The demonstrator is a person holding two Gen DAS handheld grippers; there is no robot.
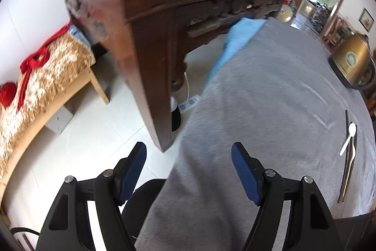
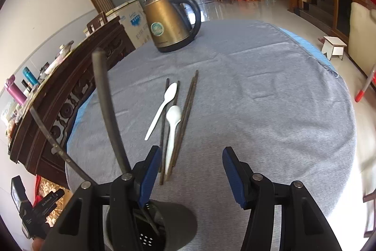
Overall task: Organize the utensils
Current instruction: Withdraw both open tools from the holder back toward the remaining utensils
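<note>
In the right wrist view, two white plastic spoons (image 2: 162, 107) (image 2: 172, 131) and several dark chopsticks (image 2: 188, 109) lie together on the grey tablecloth (image 2: 258, 86). A dark holder cup (image 2: 150, 229) stands right below my right gripper (image 2: 190, 154), with two dark chopsticks (image 2: 105, 105) sticking up out of it. The right gripper is open and empty, just in front of the near ends of the utensils. My left gripper (image 1: 189, 152) is open and empty over the table's left edge. The spoon (image 1: 349, 137) and chopsticks show far right in the left wrist view.
A brass electric kettle (image 2: 171, 25) stands at the table's far side, also visible in the left wrist view (image 1: 352, 60). A dark wooden cabinet (image 1: 164, 15) stands close on the left. A straw-covered bench (image 1: 47, 77) is beyond it.
</note>
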